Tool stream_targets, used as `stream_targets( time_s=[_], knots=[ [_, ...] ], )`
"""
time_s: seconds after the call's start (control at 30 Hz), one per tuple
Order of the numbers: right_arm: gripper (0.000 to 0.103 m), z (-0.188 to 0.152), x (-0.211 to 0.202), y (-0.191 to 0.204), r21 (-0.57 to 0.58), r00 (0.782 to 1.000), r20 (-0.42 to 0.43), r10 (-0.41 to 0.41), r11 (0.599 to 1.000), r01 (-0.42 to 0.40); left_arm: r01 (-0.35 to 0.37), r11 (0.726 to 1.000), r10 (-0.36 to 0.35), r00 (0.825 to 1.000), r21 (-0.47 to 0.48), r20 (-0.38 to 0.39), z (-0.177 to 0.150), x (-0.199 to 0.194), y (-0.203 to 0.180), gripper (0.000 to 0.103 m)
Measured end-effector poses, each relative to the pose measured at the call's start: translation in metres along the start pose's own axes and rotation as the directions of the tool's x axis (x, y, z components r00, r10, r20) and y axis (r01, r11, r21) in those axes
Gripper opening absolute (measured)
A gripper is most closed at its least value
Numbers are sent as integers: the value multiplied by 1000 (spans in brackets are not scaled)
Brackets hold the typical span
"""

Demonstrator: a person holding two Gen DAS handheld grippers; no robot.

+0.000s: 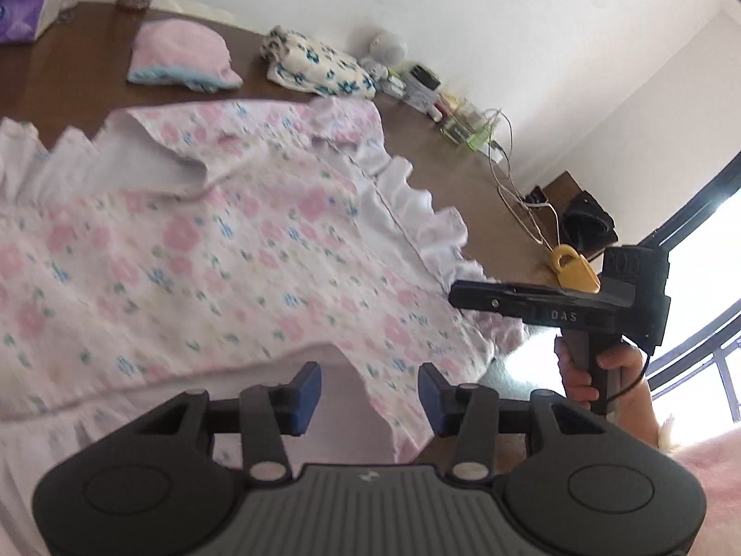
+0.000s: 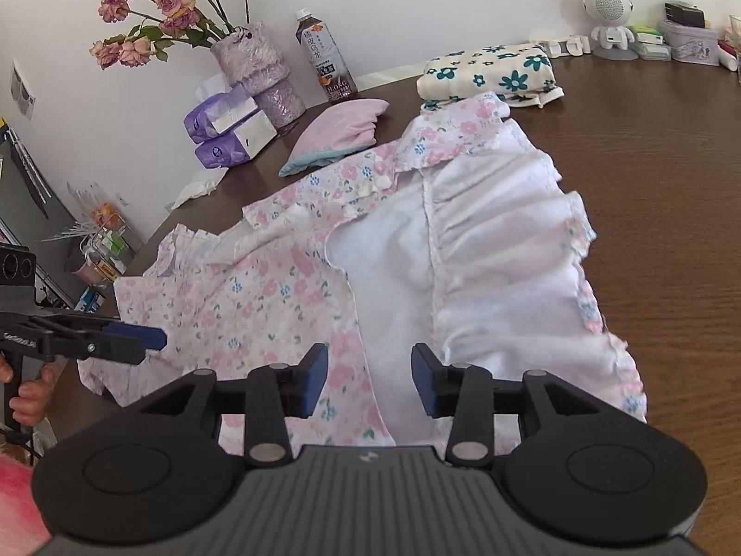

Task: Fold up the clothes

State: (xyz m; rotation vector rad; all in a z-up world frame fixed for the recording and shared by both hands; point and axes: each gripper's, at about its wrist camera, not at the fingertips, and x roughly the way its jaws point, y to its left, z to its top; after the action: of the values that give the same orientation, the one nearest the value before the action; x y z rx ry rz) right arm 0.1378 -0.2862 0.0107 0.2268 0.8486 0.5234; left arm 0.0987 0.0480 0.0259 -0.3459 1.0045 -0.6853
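Note:
A pink floral garment with white ruffled trim lies spread on the brown table. Part of it is turned back, showing its white inside. My left gripper hovers over the garment's near edge, open, with nothing between its blue pads. My right gripper is also open, above the white inside near the ruffle, and holds nothing. Each gripper shows side-on in the other's view: the right one by the ruffled edge, the left one over the floral hem.
A folded pink garment and a folded cream garment with teal flowers lie at the back. Tissue packs, a vase of roses, a bottle, a white speaker figure and tins line the wall. Cables trail at the table's end.

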Motion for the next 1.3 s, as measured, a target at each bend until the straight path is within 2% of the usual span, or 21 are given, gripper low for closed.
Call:
stream_targets(
  time_s=[0.07,0.2,0.27,0.3,0.33,0.37,0.4,0.5,0.57,0.63,0.83,0.97,1.07,1.13,1.17,1.3],
  knots=[
    [41,-9,-3,-2,-9,1000,-13,-16,1000,16,-31,1000,31,999,0,-11,-11,9,-7,45],
    [41,-19,-5,-4,-15,1000,-27,-3,1000,2,-42,996,46,998,-84,41,-21,18,-6,39],
    [41,-21,-6,-4,-13,999,-33,15,1000,-15,-49,993,56,996,-109,66,-21,20,-5,21],
    [40,-22,-6,-4,-12,999,-36,23,1000,-24,-52,992,61,995,-118,77,-21,21,-5,6],
    [31,-23,-6,-4,-9,999,-39,31,999,-31,-46,992,56,995,-116,84,-21,22,-6,0],
    [23,-23,-5,-5,2,999,-41,35,999,-35,-40,994,50,994,-102,93,-22,21,-9,0],
    [8,-23,-5,-7,16,998,-51,48,999,-47,-41,997,47,993,-60,106,-24,18,-16,0],
    [3,-26,-14,-9,25,993,-53,103,994,-102,-63,994,52,990,86,131,-34,5,-38,0],
    [3,-28,-25,-7,12,991,-42,129,992,-129,-85,983,65,990,161,121,-43,-2,-49,0],
    [3,-33,-35,-4,-5,990,-44,133,991,-134,-87,977,70,994,197,89,-49,-1,-52,0],
    [3,-50,-35,3,-38,989,-107,97,994,-101,-94,949,90,996,300,28,-67,11,-59,0],
    [4,-56,-36,3,-31,990,-107,93,995,-97,-78,951,82,997,300,-1,-69,14,-57,1],
    [7,-55,-34,1,-9,990,-105,97,995,-98,-63,962,71,997,266,-19,-63,15,-52,11],
    [10,-52,-33,0,2,990,-99,96,995,-97,-71,965,76,997,253,-11,-59,10,-51,26],
    [11,-51,-32,-1,7,991,-95,95,995,-95,-80,964,82,997,252,4,-57,5,-50,29],
    [29,-40,-34,-1,-5,997,-49,67,998,-67,-134,964,112,988,232,105,-41,-24,-46,31]
  ],
)
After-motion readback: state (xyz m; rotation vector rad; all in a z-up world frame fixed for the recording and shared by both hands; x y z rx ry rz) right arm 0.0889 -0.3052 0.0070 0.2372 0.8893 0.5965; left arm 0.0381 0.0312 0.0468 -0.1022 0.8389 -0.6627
